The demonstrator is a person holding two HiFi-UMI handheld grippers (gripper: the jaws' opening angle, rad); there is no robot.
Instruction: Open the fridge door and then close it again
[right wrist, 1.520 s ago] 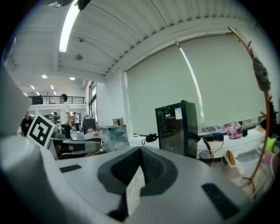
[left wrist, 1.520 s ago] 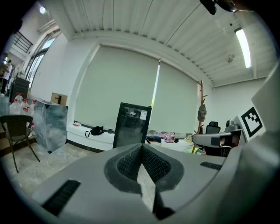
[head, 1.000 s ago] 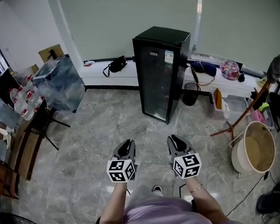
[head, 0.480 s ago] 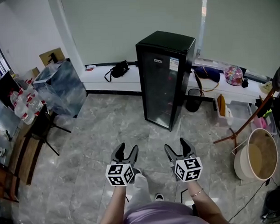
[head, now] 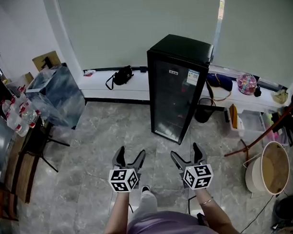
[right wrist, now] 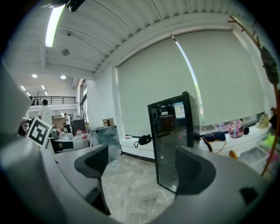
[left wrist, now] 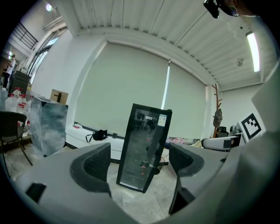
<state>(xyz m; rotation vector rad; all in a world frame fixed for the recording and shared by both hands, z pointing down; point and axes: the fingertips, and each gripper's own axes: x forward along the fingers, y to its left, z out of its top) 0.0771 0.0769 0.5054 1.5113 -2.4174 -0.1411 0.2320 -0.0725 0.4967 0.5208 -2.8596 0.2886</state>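
Standing at the far side of the grey stone floor (head: 99, 135): one fridge (head: 176, 89), black, tall and narrow, with a glass door. The door is shut and has two labels near its top. The fridge is set against a low white ledge (head: 100, 84) under pale blinds.

Item, left gripper (head: 130, 155): held low in front of the person and pointed towards the fridge, well apart from it. Its jaws stand wide, having just been opening, with nothing between the pads. In its own view the fridge shows far off through the gap.

Item, right gripper (head: 185, 153): just beside the left and likewise aimed at the fridge, well short of it. Its jaws also stand wide, just opened, with nothing between them. Each gripper has a marker cube at its near end.

Item, black bag (head: 120, 76): on the ledge, left of the fridge.

Item, black bin (head: 202, 110): on the floor, just right of the fridge.

Item, colourful bag (head: 246, 83): on the ledge, further right.

Item, plastic-wrapped block (head: 57, 95): near the left wall, with water bottles (head: 16, 111) beside it.

Item, round pale tub (head: 268, 168): on the floor at the right edge, near a leaning wooden stand (head: 255, 140).
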